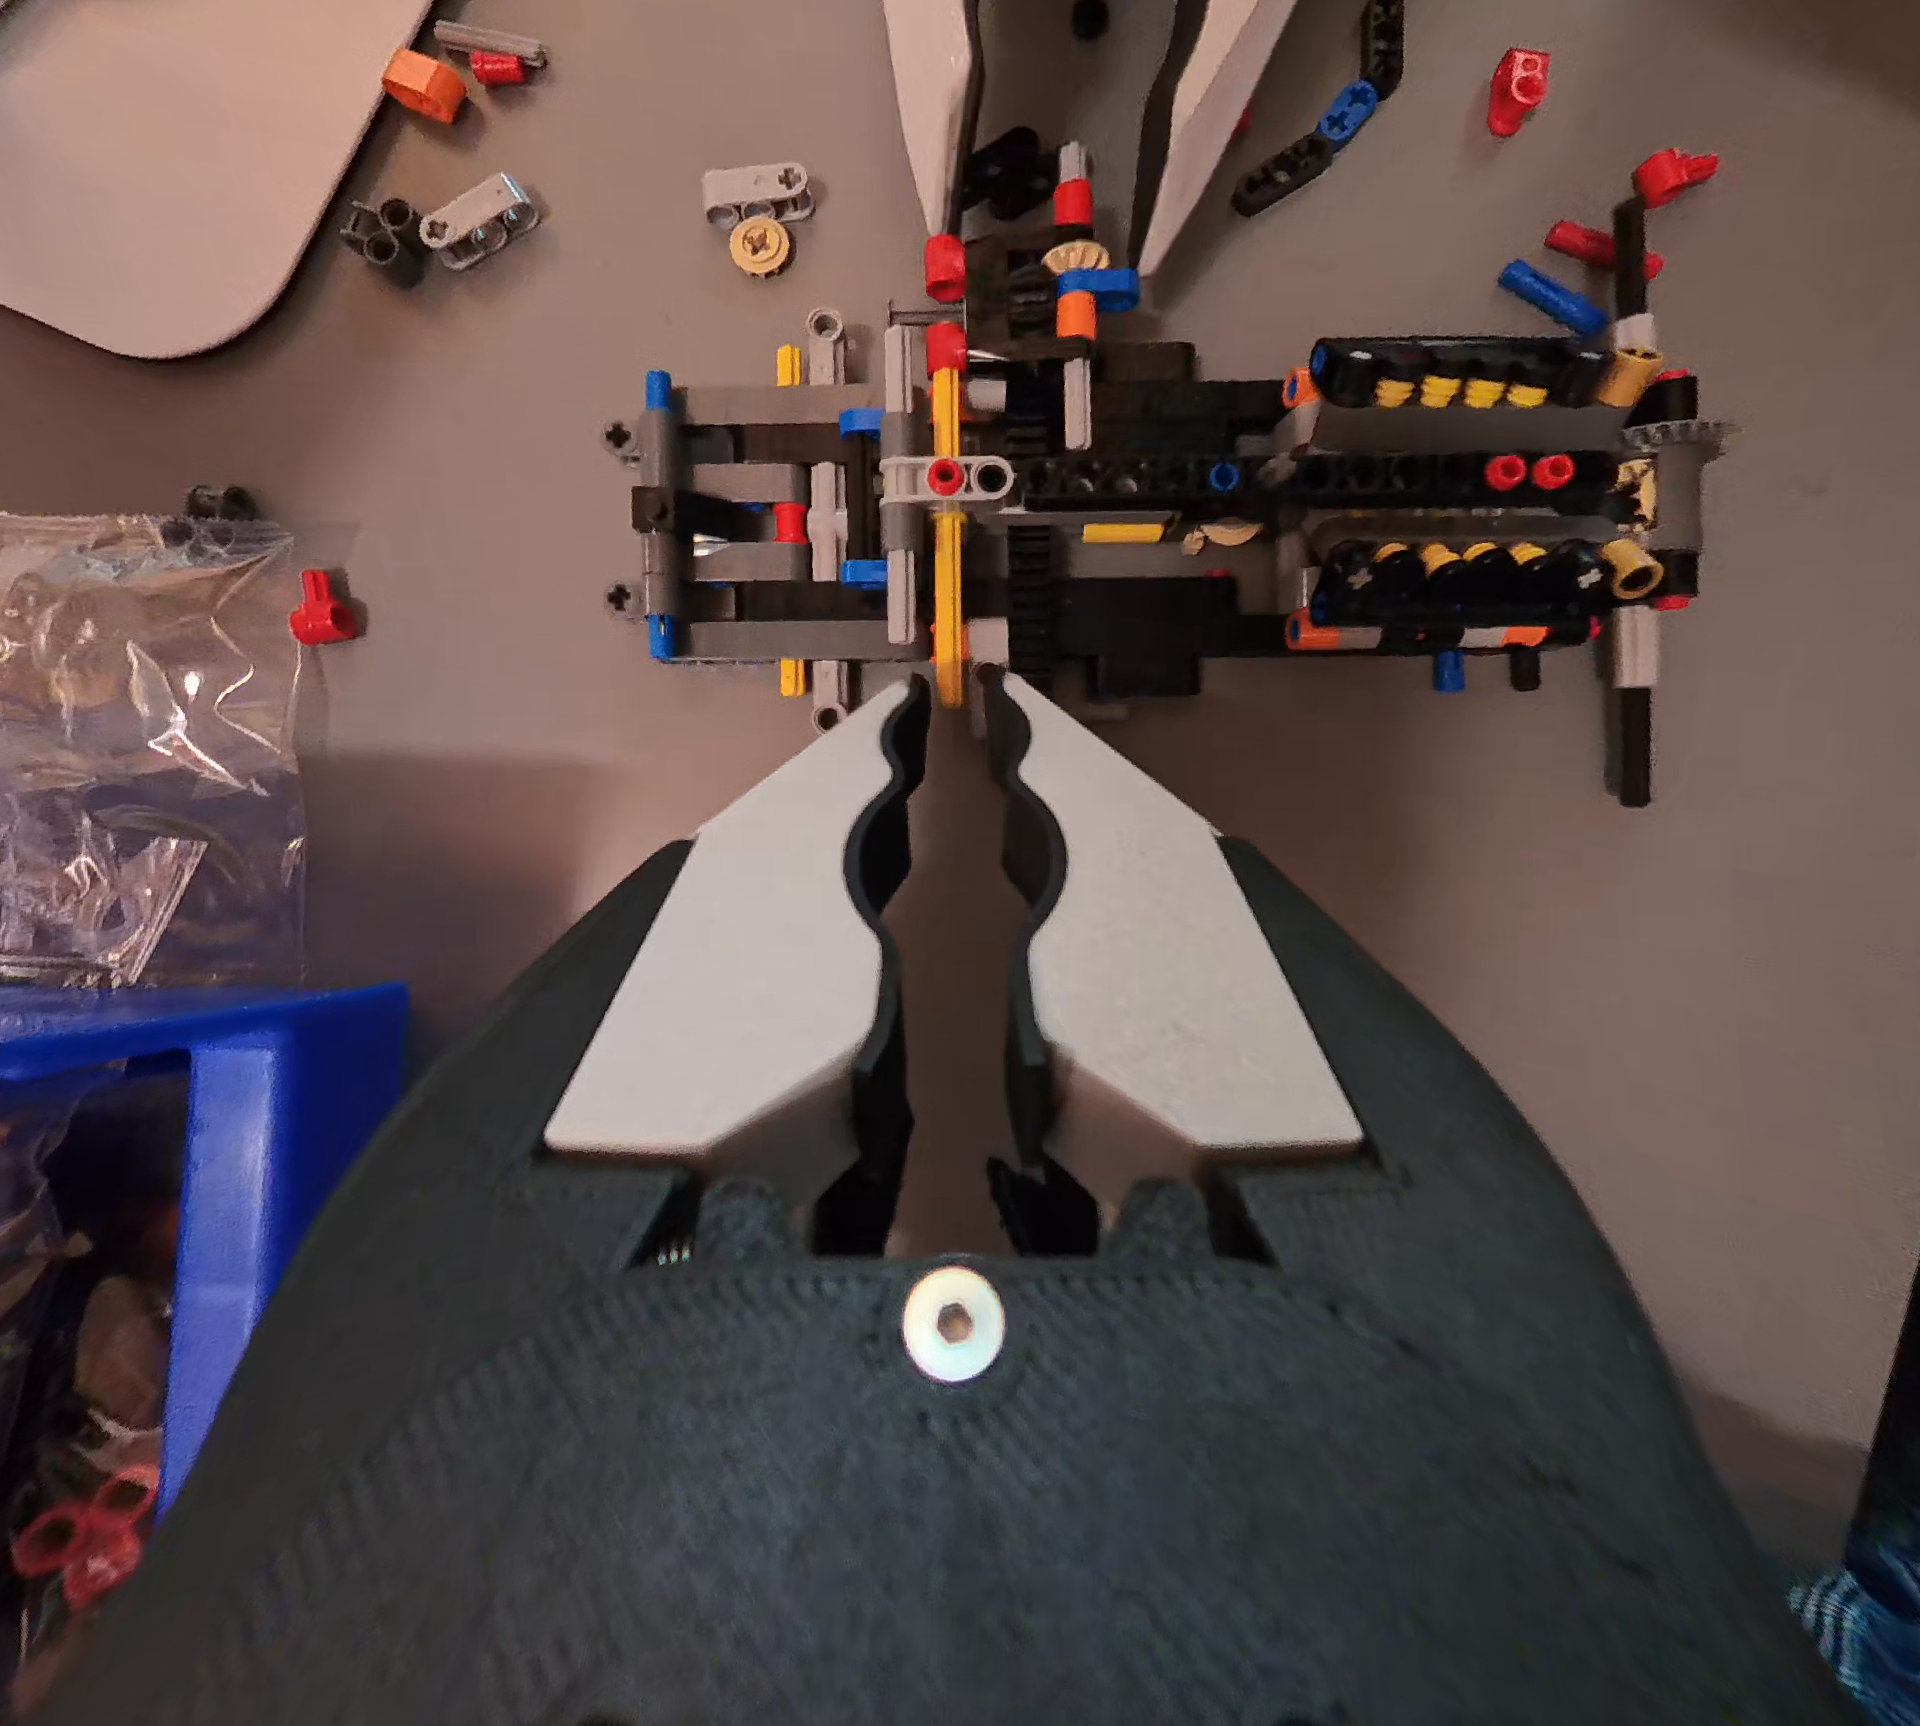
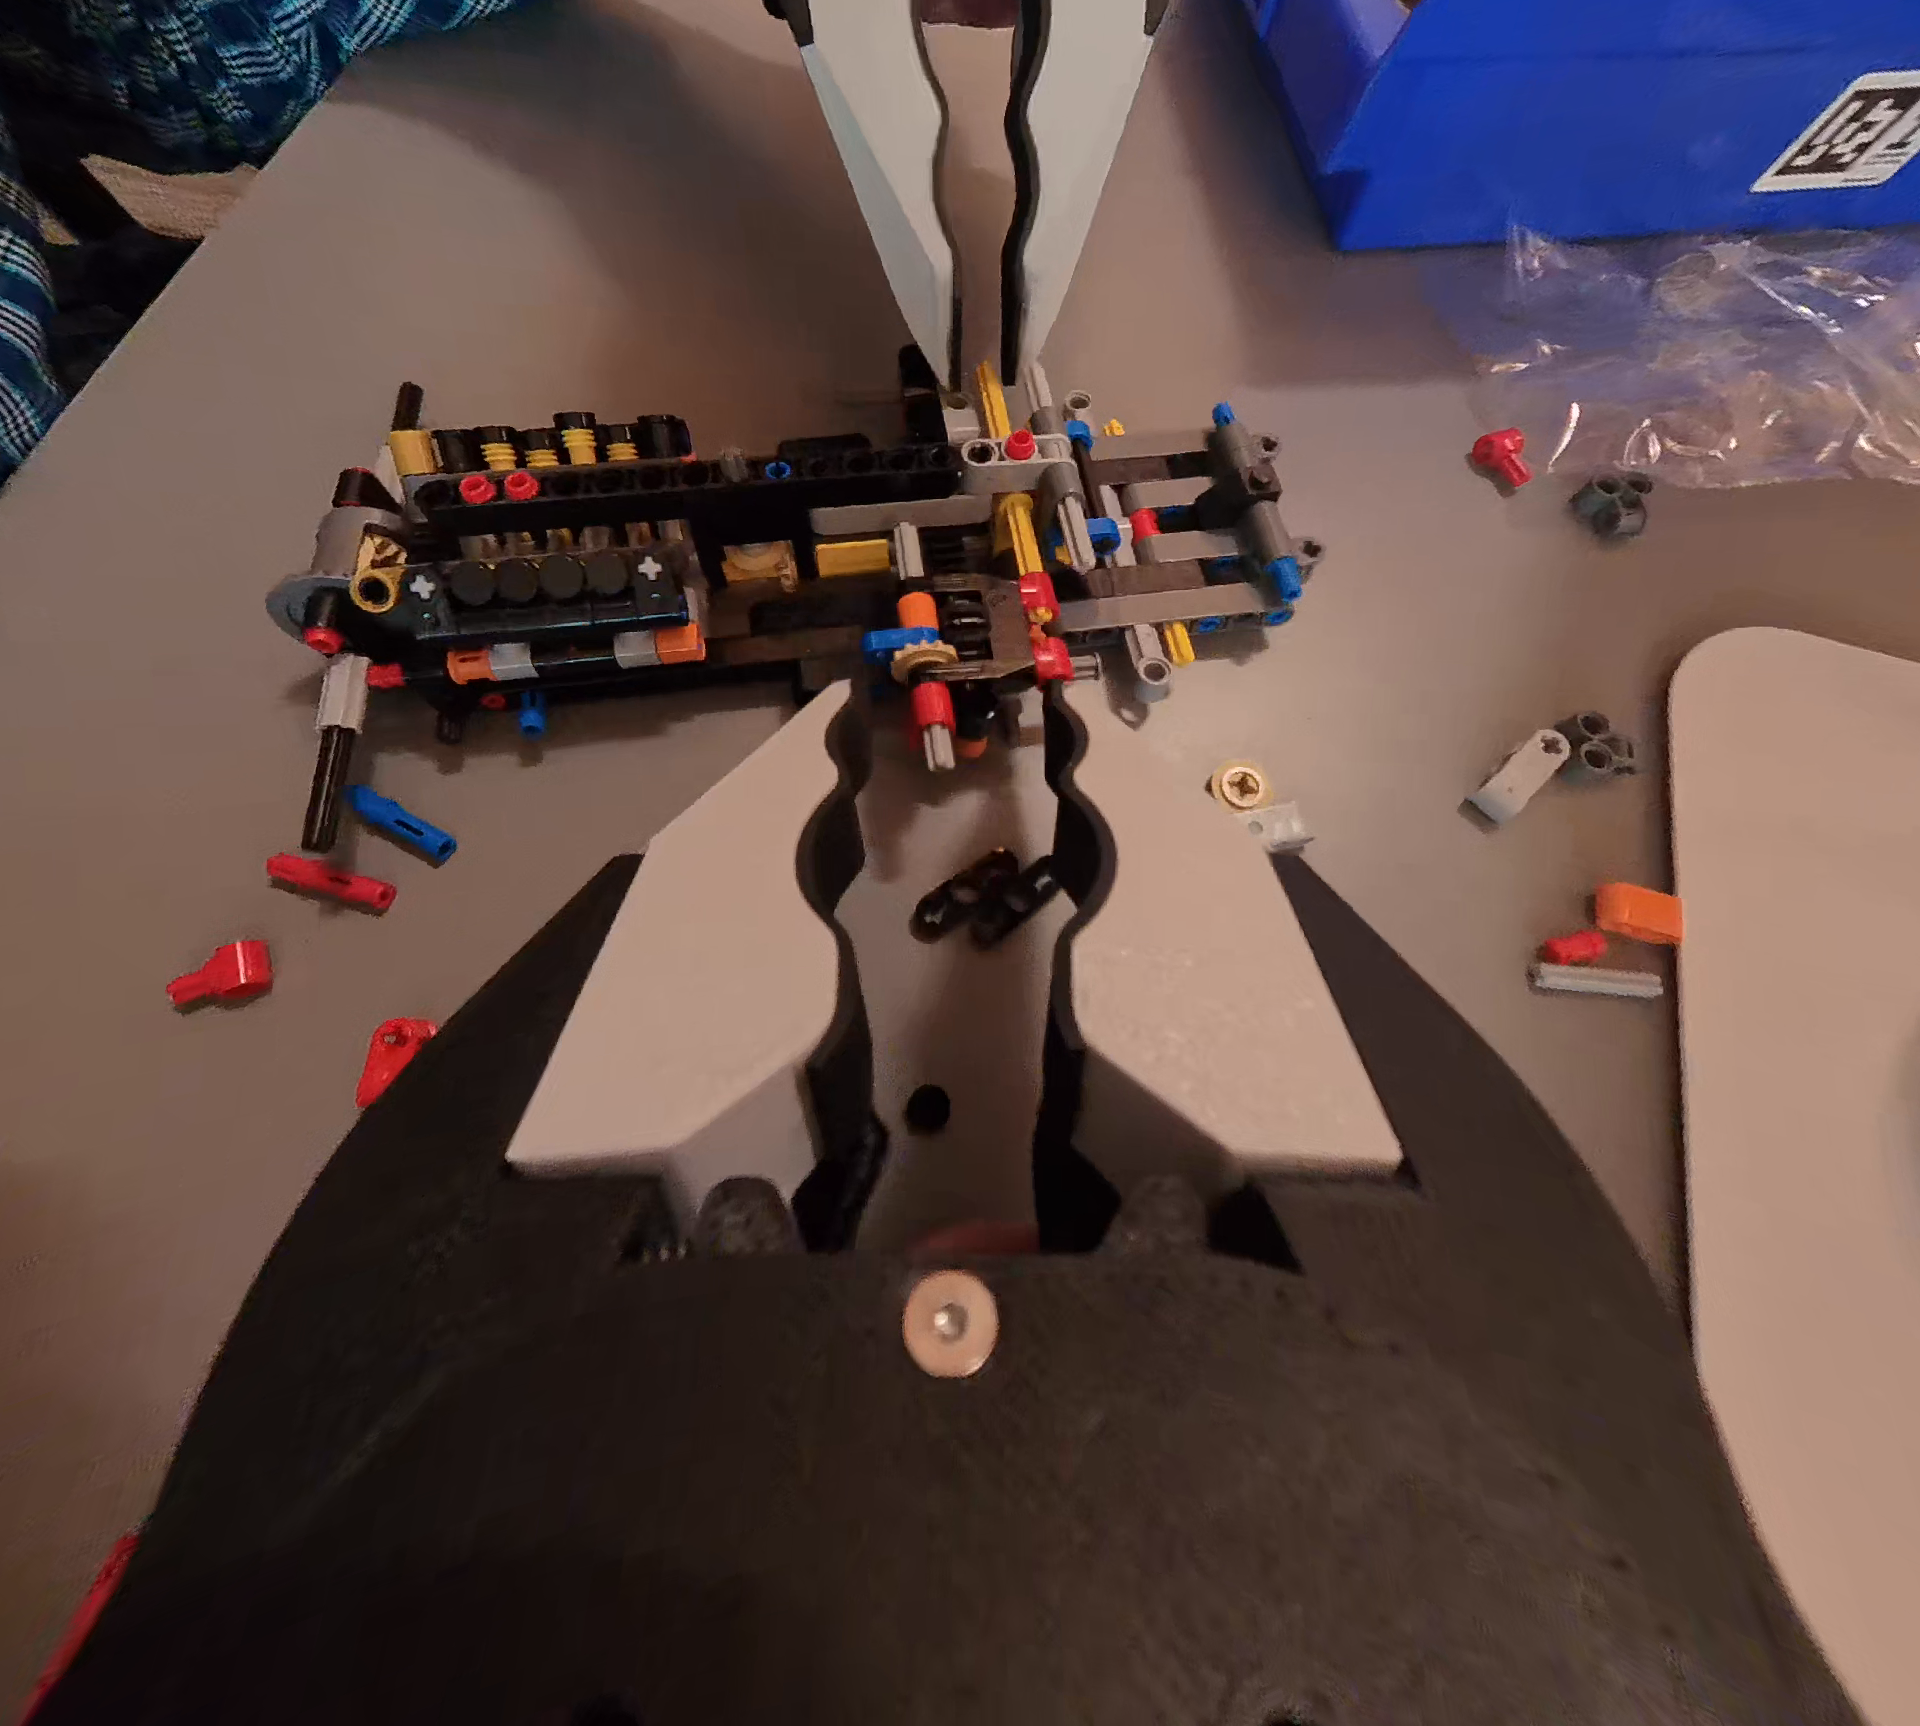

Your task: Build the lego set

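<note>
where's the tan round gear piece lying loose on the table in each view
Left wrist view: tan gear, upper left of centre, just below a light grey connector.
Right wrist view: tan gear, right of centre, beside the right finger.
Shared landmark: the yellow axle across the model.

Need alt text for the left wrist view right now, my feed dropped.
The left gripper closes its fingers on the near end of a yellow axle in the half-built lego model on a grey table. The right gripper meets the model from the far side; loose parts, a plastic bag and a blue bin surround it.
</note>
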Tool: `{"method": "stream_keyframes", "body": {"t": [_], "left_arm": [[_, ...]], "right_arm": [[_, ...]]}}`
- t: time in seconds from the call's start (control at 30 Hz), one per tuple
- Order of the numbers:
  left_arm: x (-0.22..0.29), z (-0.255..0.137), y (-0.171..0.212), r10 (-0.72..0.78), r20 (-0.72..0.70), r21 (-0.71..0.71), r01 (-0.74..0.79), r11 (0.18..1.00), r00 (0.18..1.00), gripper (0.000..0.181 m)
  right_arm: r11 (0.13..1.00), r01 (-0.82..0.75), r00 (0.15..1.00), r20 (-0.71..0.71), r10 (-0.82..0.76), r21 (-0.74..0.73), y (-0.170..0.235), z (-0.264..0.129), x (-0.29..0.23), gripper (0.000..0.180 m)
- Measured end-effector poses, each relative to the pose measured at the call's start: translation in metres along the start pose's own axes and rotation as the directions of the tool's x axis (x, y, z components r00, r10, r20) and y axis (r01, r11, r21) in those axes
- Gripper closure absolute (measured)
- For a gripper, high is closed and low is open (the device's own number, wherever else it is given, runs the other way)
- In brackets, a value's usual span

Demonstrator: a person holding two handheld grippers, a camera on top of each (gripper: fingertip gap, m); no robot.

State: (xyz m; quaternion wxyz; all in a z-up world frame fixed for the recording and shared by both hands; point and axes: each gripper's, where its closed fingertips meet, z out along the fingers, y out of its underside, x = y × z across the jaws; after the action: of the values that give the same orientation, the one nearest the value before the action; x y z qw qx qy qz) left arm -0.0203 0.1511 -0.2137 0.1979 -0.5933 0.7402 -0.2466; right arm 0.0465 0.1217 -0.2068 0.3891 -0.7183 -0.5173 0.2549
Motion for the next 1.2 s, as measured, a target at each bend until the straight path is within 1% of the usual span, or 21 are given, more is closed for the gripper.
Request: {"method": "stream_keyframes", "body": {"t": [0.13,0.4,0.9,1.0,1.2], "left_arm": [[0.0003,0.0006,-0.0007,0.001,-0.002,0.003,-0.001,1.000,1.000,0.174],[-0.0001,0.0019,-0.0026,0.003,-0.003,0.012,-0.003,1.000,1.000,0.175],[-0.0011,0.0032,-0.0042,0.003,-0.006,0.025,-0.003,1.000,1.000,0.178],[-0.0023,-0.0012,-0.0006,-0.005,-0.004,0.021,0.006,1.000,1.000,0.175],[-0.0015,0.0018,-0.0014,0.005,-0.006,0.014,-0.004,1.000,1.000,0.178]], "right_arm": [[1.000,0.007,1.000,0.006,-0.007,-0.005,-0.0006,0.0027,-0.0003,0.152],[1.000,0.010,1.000,0.001,-0.010,0.000,-0.0009,0.0006,0.0010,0.150],[1.000,0.012,1.000,-0.003,-0.012,0.002,-0.0017,0.0021,-0.0007,0.152],[1.000,0.014,1.000,-0.004,-0.014,0.001,-0.0017,0.0020,-0.0009,0.152],[1.000,0.015,1.000,-0.006,-0.015,-0.003,-0.0010,0.0024,-0.0009,0.152]]}}
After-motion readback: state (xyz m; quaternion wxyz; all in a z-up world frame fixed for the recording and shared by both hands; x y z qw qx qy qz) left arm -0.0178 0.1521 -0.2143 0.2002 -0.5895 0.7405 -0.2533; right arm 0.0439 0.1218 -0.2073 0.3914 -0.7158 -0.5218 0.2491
